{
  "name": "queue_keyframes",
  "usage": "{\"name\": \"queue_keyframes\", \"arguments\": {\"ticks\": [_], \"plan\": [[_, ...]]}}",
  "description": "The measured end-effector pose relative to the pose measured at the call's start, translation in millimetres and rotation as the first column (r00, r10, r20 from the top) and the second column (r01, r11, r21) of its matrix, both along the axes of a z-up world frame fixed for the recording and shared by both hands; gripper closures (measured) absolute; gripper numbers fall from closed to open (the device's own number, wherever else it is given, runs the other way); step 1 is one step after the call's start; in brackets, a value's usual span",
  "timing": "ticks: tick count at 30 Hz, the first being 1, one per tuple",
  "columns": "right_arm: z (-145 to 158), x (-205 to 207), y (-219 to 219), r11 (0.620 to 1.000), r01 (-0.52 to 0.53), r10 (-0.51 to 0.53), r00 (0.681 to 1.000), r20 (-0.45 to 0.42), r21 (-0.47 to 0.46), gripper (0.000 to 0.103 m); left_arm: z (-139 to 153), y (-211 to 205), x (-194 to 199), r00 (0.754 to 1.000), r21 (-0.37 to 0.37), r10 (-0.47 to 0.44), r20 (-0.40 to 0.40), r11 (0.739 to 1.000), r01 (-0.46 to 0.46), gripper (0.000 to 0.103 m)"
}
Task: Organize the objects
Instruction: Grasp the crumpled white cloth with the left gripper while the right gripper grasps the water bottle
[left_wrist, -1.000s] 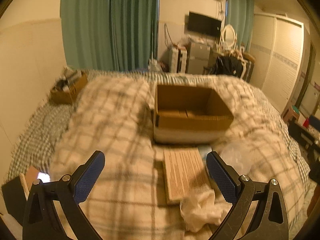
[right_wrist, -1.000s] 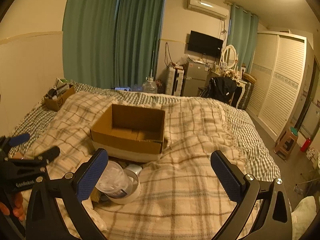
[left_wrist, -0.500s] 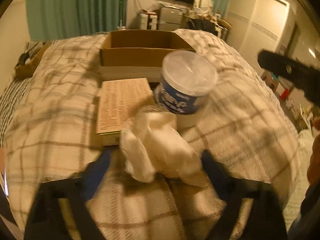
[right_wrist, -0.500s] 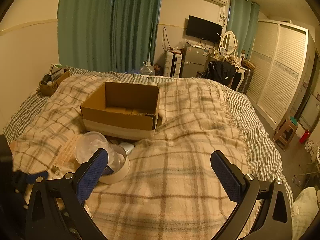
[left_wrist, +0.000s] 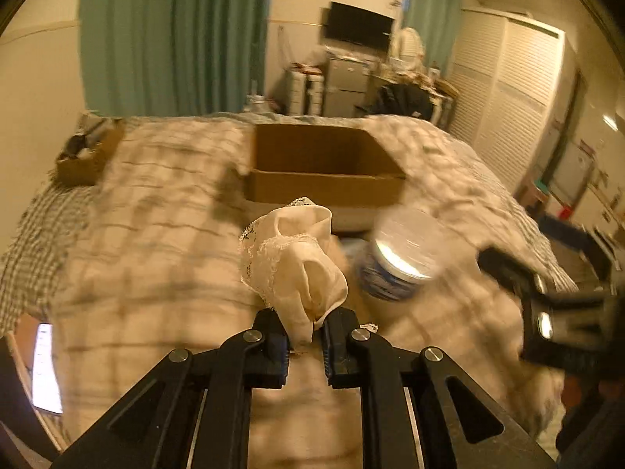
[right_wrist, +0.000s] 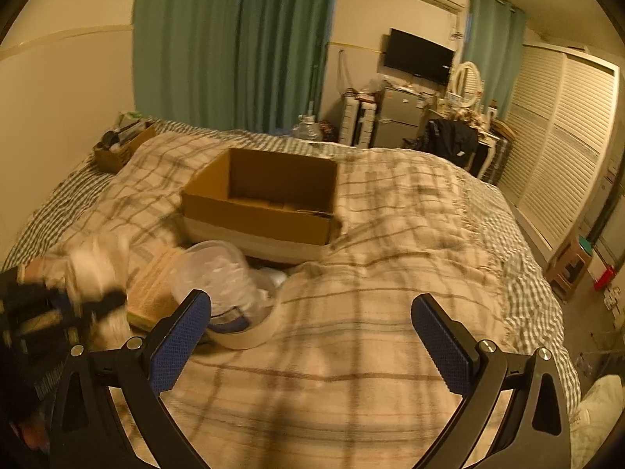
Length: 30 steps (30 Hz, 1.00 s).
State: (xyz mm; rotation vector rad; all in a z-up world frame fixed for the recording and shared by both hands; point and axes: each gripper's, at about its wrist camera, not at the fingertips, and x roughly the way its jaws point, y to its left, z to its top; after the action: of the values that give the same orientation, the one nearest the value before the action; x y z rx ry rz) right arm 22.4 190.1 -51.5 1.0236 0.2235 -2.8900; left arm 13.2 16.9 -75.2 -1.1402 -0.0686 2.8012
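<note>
My left gripper (left_wrist: 305,330) is shut on a crumpled white lace-edged cloth (left_wrist: 291,260) and holds it above the plaid blanket (left_wrist: 156,242). An open, empty cardboard box (left_wrist: 324,170) sits beyond it on the bed, also in the right wrist view (right_wrist: 269,199). A round plastic tub with a clear lid (left_wrist: 398,260) lies right of the cloth and shows in the right wrist view (right_wrist: 228,289). A flat tan book (right_wrist: 150,293) lies beside the tub. My right gripper (right_wrist: 310,322) is open and empty above the blanket, right of the tub. The left gripper with the cloth (right_wrist: 97,269) appears blurred at far left.
A small brown box of items (right_wrist: 119,146) sits at the bed's far left corner. A lit phone (left_wrist: 45,367) lies at the bed's left edge. A wardrobe (right_wrist: 562,136), fridge and cluttered desk stand beyond the bed. A stool (right_wrist: 572,269) stands on the floor at right.
My left gripper dropped onto the white cloth, closed on it and lifted it off the blanket. The right gripper stayed open and shifted slightly.
</note>
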Motion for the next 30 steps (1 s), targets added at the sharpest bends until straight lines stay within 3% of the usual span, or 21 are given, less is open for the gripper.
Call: {"name": "queue_keyframes", "arguments": {"ticks": [7, 12, 18, 23, 30], "plan": [[-17, -11, -41, 0.994, -0.106, 0.105, 0.994, 0.038, 0.017, 0.001, -8, -35, -12, 0.997, 0.013, 0.072, 0.025, 0.997, -0.072, 0.090], [-31, -29, -60, 0.992, -0.118, 0.115, 0.991, 0.072, 0.037, 0.001, -14, -43, -13, 0.997, 0.008, 0.077, 0.028, 0.997, -0.078, 0.090], [-42, -44, -65, 0.992, -0.123, 0.120, 0.985, 0.121, 0.019, 0.013, -16, -47, -14, 0.996, 0.019, 0.080, 0.033, 0.997, -0.081, 0.090], [-40, -44, -64, 0.993, -0.120, 0.116, 0.985, 0.124, 0.022, 0.041, -14, -45, -14, 0.997, 0.021, 0.074, 0.032, 0.997, -0.075, 0.090], [-21, -41, -58, 0.990, -0.142, 0.141, 0.987, 0.080, 0.003, 0.041, -5, -42, -17, 0.998, 0.038, 0.052, 0.026, 0.998, -0.053, 0.090]]}}
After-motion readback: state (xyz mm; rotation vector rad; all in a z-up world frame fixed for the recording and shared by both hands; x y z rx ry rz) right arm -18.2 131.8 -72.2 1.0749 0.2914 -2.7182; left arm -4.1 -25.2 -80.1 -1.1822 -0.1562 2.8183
